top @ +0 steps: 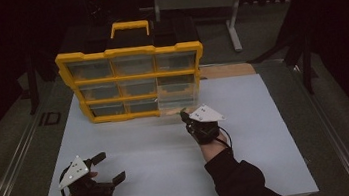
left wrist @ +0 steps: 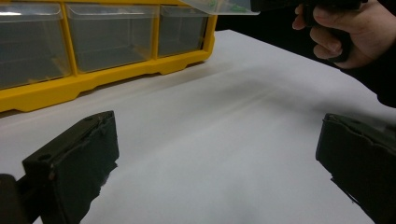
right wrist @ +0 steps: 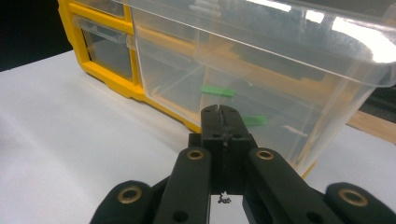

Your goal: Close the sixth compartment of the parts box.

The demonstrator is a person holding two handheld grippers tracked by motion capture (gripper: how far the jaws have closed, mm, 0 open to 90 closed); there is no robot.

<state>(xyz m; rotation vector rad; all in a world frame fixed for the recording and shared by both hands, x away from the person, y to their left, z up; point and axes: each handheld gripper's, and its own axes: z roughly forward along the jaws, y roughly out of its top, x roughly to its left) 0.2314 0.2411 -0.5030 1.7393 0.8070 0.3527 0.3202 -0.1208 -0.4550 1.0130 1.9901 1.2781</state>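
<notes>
A yellow organizer with clear drawers stands upright at the back of the white table. Its lower right clear drawer is pulled out toward me. My right gripper is shut, with its tips against that drawer's front wall. I cannot tell whether they pinch the wall. Green pieces lie inside the drawer. My left gripper rests open at the table's front left, with nothing between its jaws. In the left gripper view, bare table lies between them and the organizer is beyond.
Behind the organizer sits a black case with a yellow handle. A grey metal stand rises past the table's far edge. A wooden strip lies along the far right edge. Dark floor surrounds the table.
</notes>
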